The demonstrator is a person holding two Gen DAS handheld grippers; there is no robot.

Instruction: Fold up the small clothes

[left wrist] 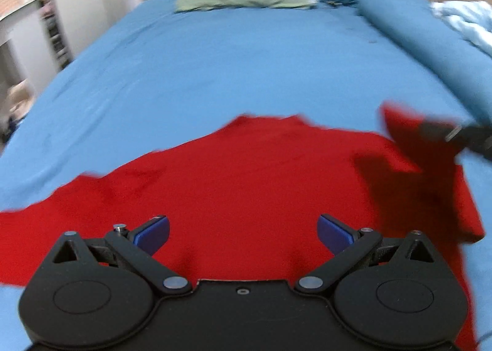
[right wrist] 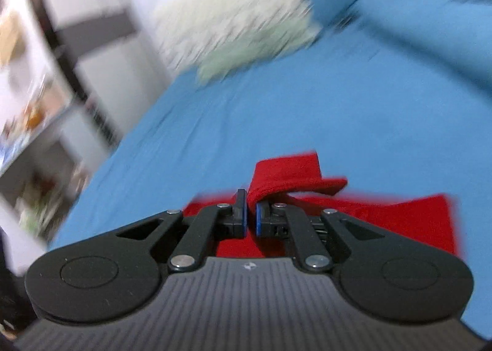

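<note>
Soft red knit garment (left wrist: 246,185) is lying spread on the blue bedsheet (left wrist: 215,68), long axis running 9 to 3 o'clock, just ahead of the left gripper (left wrist: 243,232), whose blue pads are standing wide apart, holding nothing. Right gripper (right wrist: 250,212) is pinching a lifted red corner at 3 o'clock, nearer the fold edge.

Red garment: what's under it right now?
The red garment lies spread on the blue bedsheet; sheet shows all around it. Whatever sits beneath the cloth is covered.
</note>
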